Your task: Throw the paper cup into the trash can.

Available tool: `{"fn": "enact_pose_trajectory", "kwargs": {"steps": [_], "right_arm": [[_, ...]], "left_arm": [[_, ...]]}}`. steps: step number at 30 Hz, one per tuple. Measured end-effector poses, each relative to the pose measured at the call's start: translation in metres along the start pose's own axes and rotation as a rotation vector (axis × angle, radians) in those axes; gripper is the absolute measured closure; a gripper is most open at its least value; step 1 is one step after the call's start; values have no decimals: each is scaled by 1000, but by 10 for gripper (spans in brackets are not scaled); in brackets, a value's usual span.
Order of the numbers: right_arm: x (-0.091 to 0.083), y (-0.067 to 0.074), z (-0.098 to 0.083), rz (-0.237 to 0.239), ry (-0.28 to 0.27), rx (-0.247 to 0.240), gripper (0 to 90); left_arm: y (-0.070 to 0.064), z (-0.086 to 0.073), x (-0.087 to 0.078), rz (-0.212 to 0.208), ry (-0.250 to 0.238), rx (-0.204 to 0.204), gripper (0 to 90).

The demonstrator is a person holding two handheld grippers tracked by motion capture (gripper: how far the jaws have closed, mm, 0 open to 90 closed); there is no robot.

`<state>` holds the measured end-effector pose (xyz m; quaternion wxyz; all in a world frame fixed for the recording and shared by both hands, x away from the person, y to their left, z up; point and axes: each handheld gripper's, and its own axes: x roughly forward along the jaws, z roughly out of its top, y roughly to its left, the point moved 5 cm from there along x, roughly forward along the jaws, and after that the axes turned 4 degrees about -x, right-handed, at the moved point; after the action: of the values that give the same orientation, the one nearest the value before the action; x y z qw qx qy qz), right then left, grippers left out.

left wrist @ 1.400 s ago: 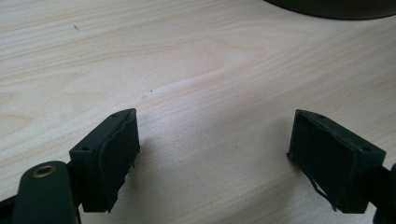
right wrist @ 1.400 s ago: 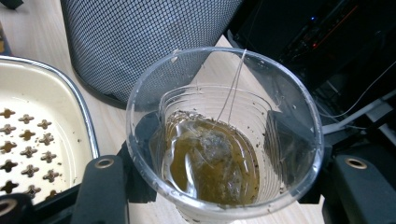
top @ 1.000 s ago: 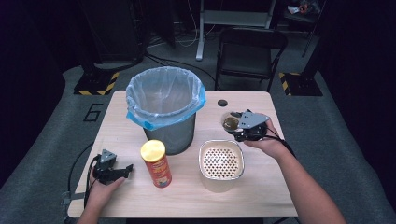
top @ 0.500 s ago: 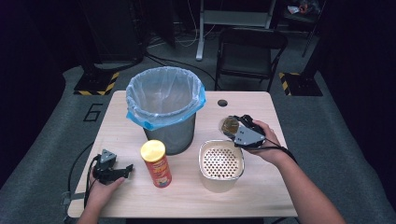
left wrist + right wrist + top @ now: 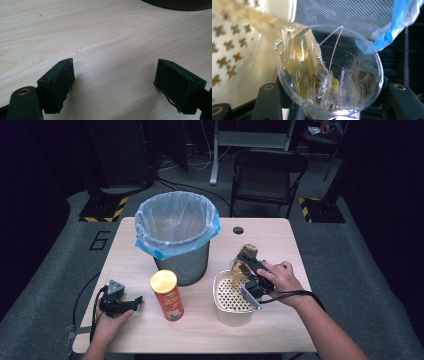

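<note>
Two grippers are in use at a light wooden table point(image 5: 280, 330). The right gripper point(image 5: 251, 272) is held over the near right part of the table, above the far rim of a white perforated strainer bowl point(image 5: 231, 296), which stands near the front edge with a band of bare wood before it and to its right. A clear plastic cup point(image 5: 332, 72) is clamped between the right gripper's jaws, which have just been closing further on it; the cup is tilted steeply, and pale amber liquid point(image 5: 297, 50) is seen running from its lip into the strainer bowl. A tea bag point(image 5: 334, 85) with a thin white string lies inside the cup. A mesh bin point(image 5: 176, 237) lined with a blue bag stands behind the bowl, toward the table's centre, and a red can with a yellow lid point(image 5: 167, 295) stands upright just left of the bowl, apart from it. The left gripper point(image 5: 131, 304) rests low at the near left corner, well apart from the can; its jaws are spread wide with bare wood between them, and nothing is held.
</note>
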<state>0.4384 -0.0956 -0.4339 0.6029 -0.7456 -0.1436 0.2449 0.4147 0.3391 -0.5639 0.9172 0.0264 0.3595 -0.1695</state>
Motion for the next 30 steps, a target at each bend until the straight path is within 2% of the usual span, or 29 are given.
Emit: {"fn": "enact_pose_trajectory", "kwargs": {"steps": [1,2,5,12,16,20,22,25,30], "right_arm": [[-1,3,1,-16,15,-19,404],[-2,3,3,-28,13,-71,405],[-3,4,7,-60,29,-157,408],[-6,8,9,-82,30,-243,408],[-7,4,12,-102,26,-262,408],[-7,3,11,-97,27,-241,408],[-6,2,12,-94,19,-276,408],[-7,3,12,-107,23,-250,408],[-7,3,13,-109,19,-258,408]], "left_arm": [[0,0,0,0,0,0,157],[0,0,0,0,0,0,158],[0,0,0,-2,-2,-3,157],[0,0,0,-1,0,0,158],[0,0,0,-2,-2,-3,157],[0,0,0,0,0,0,157],[0,0,0,0,0,0,158],[0,0,0,-1,-2,-2,157],[0,0,0,-1,-2,-3,157]]}}
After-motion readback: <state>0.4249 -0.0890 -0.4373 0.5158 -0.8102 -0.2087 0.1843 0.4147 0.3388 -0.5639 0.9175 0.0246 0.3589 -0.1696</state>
